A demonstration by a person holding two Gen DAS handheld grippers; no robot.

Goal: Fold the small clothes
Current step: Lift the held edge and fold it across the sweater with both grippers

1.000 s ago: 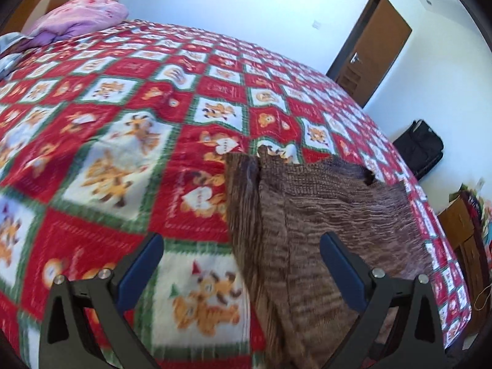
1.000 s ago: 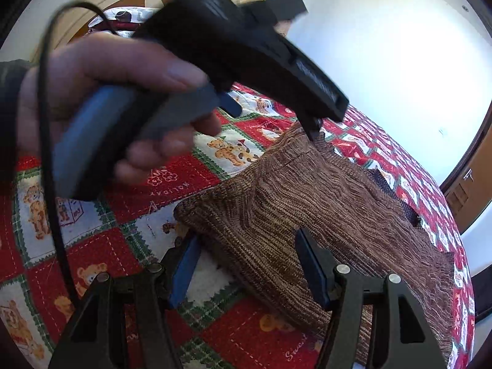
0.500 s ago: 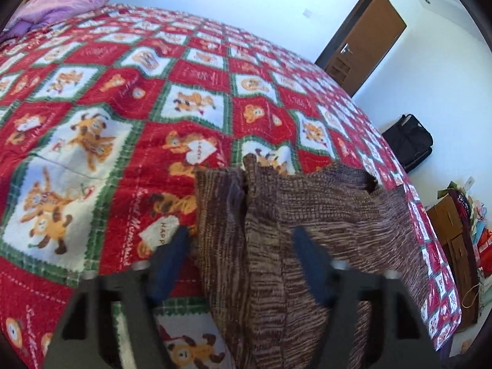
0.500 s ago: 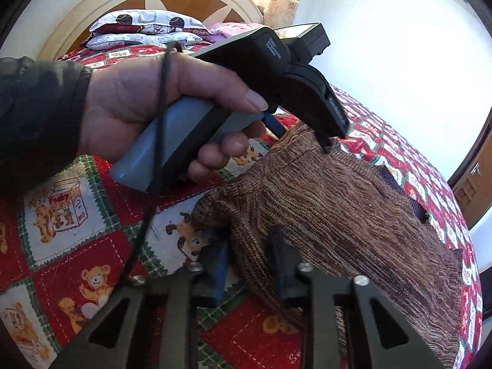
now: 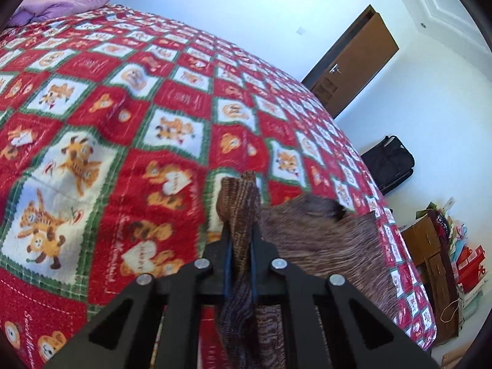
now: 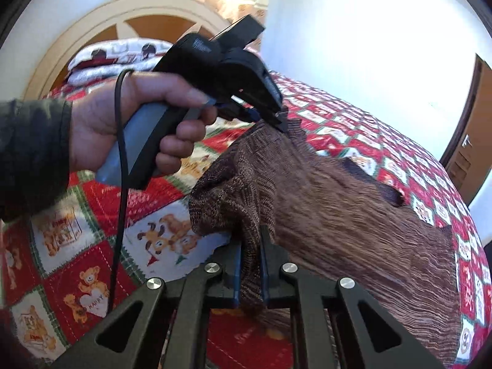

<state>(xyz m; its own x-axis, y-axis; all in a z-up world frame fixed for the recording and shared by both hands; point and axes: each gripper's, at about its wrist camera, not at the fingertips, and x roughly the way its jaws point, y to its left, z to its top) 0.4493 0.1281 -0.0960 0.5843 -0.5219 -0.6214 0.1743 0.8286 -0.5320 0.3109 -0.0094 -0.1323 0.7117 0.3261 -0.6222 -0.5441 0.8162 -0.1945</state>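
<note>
A brown knitted garment point(image 6: 353, 215) lies on the red patterned bedspread point(image 5: 107, 117). My left gripper point(image 5: 240, 236) is shut on one corner of the brown knitted garment point(image 5: 323, 240), and a bunched strip of knit stands up between its blue pads. My right gripper point(image 6: 249, 246) is shut on the near corner, with the cloth pinched between its fingers. In the right wrist view a hand point(image 6: 129, 123) holds the left gripper point(image 6: 281, 120), whose tips bite the far corner. Both corners are lifted off the bed, and the edge between them hangs in a fold.
Pillows point(image 6: 117, 58) lean against a curved wooden headboard point(image 6: 92, 21), and a pink blanket point(image 5: 64, 0) sits at the bed's far corner. A brown door point(image 5: 353, 61), a black bag point(image 5: 387, 163) and piled boxes point(image 5: 439, 246) stand beyond the bed's edge.
Both grippers went from open to shut on the garment's corners. The pinched corners have risen off the bedspread, and the knit edge between them has bunched up.
</note>
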